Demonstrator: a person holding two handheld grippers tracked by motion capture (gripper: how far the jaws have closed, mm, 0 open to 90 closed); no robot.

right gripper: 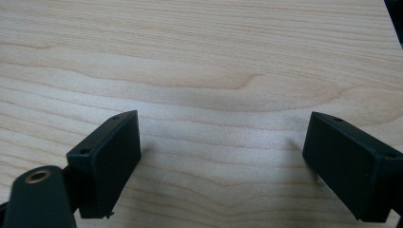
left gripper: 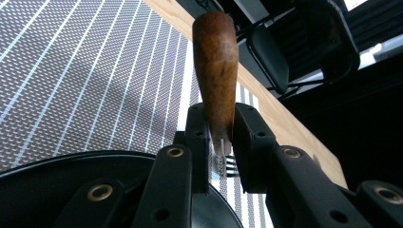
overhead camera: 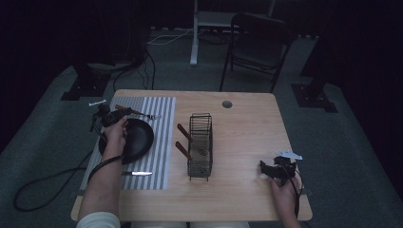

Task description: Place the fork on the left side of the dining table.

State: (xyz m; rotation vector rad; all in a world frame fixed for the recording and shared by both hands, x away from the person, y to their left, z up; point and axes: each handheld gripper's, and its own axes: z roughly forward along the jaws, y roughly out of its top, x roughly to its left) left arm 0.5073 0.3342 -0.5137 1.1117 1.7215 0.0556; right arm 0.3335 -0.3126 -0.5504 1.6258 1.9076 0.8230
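- Forearms come in over the desk's (overhead camera: 247, 118) near edge, one toward each near corner, each hand carrying a gripper.
- Right gripper (overhead camera: 274, 169) sits near the near right corner, low over bare wood; in the right gripper view its jaws stand wide apart with nothing between them but the desk top (right gripper: 199, 71).
- Knife (overhead camera: 138, 173) lies on the striped placemat (overhead camera: 164, 142) close to the near edge, blade pointing toward the middle of the desk.
- Black plate (overhead camera: 138, 137) rests on the placemat's left half, beyond the knife; the left hand (overhead camera: 115, 135) is over its left rim.
- Wire rack (overhead camera: 200, 145) stands around the middle of the desk, just right of the placemat, with two wooden handles (overhead camera: 183, 141) leaning out of its left side.
- Left gripper (overhead camera: 107, 116) is near the placemat's far left corner, beyond the plate; its jaws are clamped together on the fork (overhead camera: 138, 113).
- In the left gripper view the pads pinch the narrow end of the fork's wooden handle (left gripper: 216, 71), the tines showing behind them, above the plate's rim (left gripper: 71, 164).
- In the high view the fork lies roughly level along the placemat's far edge, tines toward the middle of the desk; whether it touches the mat I cannot tell.
- Round hole (overhead camera: 227, 104) sits in the wood near the far edge.
- Folding chair (overhead camera: 259, 42) stands on the floor past the far edge.
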